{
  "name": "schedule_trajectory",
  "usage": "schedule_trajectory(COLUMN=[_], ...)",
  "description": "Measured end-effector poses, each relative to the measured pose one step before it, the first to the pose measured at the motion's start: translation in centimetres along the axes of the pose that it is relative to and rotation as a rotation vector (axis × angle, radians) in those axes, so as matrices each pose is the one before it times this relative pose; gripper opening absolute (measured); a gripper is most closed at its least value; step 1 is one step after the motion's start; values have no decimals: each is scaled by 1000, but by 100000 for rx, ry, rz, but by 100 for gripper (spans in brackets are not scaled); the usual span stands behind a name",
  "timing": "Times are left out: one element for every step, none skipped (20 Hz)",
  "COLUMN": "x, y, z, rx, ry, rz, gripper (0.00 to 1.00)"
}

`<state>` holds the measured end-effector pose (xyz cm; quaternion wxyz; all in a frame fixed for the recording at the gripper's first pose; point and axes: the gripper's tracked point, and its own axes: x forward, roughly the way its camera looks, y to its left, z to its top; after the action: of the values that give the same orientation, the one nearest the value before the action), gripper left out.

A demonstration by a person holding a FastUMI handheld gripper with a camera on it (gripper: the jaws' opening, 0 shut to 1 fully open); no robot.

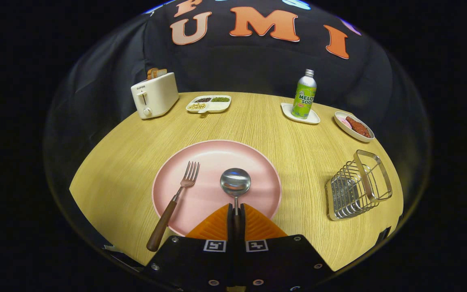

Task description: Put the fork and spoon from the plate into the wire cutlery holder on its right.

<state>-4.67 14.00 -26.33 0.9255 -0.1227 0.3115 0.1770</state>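
Gripper view: round wood-grain tabletop [298, 162], matte, pale yellow.
Tongs: the tongs [236, 215] are clamped together on the thin handle of the spoon, ribbed wedge-shaped pads [217, 227] pressing it from both sides.
Spoon: one spoon [235, 182], polished metal, round bowl facing up and reflecting light, lying over the near-middle of the plate just ahead of the tongs.
Fork: one fork [174, 202], four metal tines, dark wooden handle; tines on the plate's left part, handle running off the near-left rim onto the tabletop.
Plate: one plate [217, 156], round, smooth pink, shallow.
Wire cutlery holder: one wire cutlery holder [357, 186], metal rods with a rounded rectangular rim, to the right of the plate, well apart from it; looks tipped toward the right.
Far side, left to right: one cream toaster [154, 95] with bread in its slots; one white divided tray [209, 104] with three kinds of beans; one green bottle [304, 95] with metal cap on a small white dish [314, 119]; one oval white dish [347, 129] holding reddish food.
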Motion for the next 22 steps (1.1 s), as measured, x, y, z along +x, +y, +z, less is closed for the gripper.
schedule_trajectory(x=[-373,-360,-305,-294,-334,-250,-335,-321,-302,-326,-343,-443,-384,-404,-374,-414,-319,-169,-255,-235,-243,-112], y=[-220,-226,-355,-523,-599,-608,-602,-529,-548,-609,-738,-735,-736,-690,-696,-780,-1037,-1085,-1107,-1041,-939,-877], z=[445,368,458,351,420,506,426,409,435,336,498,415,468,398,364,130,39,-81,-50,-161,-102,-138], rx=[923,499,3,-372,-487,-234,172,413,633,1203,1368,759,933,907,1147,592,-97,-545,-530,-305,-317,-877], ry=[-395,-470,-397,-100,-145,-560,-284,-331,107,310,270,393,387,506,470,1012,1411,1534,1433,1545,1443,1449], rz=[510,441,-15,-566,-747,-472,-437,-322,-195,-191,-565,-315,-409,-108,271,255,-789,-1391,-1388,-1210,-1191,-1188], gripper=[3,3,3,3,3,3,3,3,3,3,3,3,3,3,3,3,3,3,3,3,3,3])
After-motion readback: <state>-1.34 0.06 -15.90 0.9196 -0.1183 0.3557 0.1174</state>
